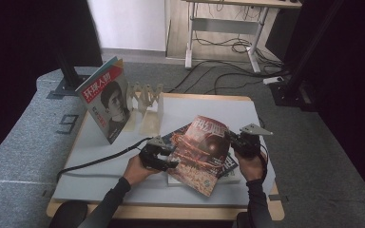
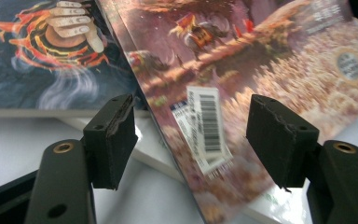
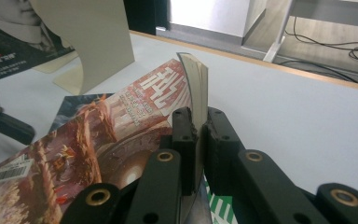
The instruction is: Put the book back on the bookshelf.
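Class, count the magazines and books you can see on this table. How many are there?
At least 4: portrait magazine upright in the rack; red-orange magazine gripped by the right gripper; dark one and white book beneath. More may hide.

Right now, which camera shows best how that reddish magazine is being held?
The right gripper view: the right gripper is shut on the magazine edge. The high view shows the magazine lifted between both hands, small. The left gripper view shows its barcode beyond open jaws.

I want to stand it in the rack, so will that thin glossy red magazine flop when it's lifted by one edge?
Probably yes: the thin glossy red magazine already curves where the right gripper pinches its edge. Its glossy cover may slip. The left gripper, jaws open around its other edge, could steady it.
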Demonstrator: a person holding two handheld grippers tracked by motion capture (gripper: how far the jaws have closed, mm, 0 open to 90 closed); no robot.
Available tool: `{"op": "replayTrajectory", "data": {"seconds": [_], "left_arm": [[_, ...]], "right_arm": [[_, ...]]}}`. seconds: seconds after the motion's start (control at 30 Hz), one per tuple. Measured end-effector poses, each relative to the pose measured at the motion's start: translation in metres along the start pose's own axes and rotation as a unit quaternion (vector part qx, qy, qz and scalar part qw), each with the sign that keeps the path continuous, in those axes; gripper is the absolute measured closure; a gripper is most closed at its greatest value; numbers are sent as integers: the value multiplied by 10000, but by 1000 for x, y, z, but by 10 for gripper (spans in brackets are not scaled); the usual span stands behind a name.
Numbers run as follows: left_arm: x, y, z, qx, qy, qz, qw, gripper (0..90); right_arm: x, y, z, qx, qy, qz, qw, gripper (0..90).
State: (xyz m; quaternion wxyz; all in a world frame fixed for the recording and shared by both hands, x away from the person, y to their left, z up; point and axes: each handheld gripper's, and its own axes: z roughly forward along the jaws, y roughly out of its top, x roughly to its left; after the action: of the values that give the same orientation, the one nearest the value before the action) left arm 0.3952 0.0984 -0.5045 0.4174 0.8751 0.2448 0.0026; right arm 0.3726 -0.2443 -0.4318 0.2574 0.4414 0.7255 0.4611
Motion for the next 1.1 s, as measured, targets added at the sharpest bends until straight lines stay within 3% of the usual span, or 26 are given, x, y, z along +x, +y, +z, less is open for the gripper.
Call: {"op": "replayTrajectory", "data": {"seconds": [0.1, 0.37, 0.57, 0.83, 1.1], "left_arm": [[0, 5, 4, 53, -28, 68, 10000, 328], [17, 14, 8, -28, -307, -279, 9991, 330], [16, 23, 13, 121, -443, -131, 9989, 326], [24, 28, 19, 241, -808, -356, 9958, 345], [25, 30, 16, 378, -874, -499, 9942, 412]], "right_arm": [[2, 2, -2, -36, 46, -18, 10000, 826], [7, 7, -6, -141, 315, 3, 9994, 825], [10, 10, -6, -178, 493, 40, 9986, 825], [8, 12, -9, -225, 753, 206, 9967, 822], [5, 13, -8, -247, 993, 361, 9941, 817]]}}
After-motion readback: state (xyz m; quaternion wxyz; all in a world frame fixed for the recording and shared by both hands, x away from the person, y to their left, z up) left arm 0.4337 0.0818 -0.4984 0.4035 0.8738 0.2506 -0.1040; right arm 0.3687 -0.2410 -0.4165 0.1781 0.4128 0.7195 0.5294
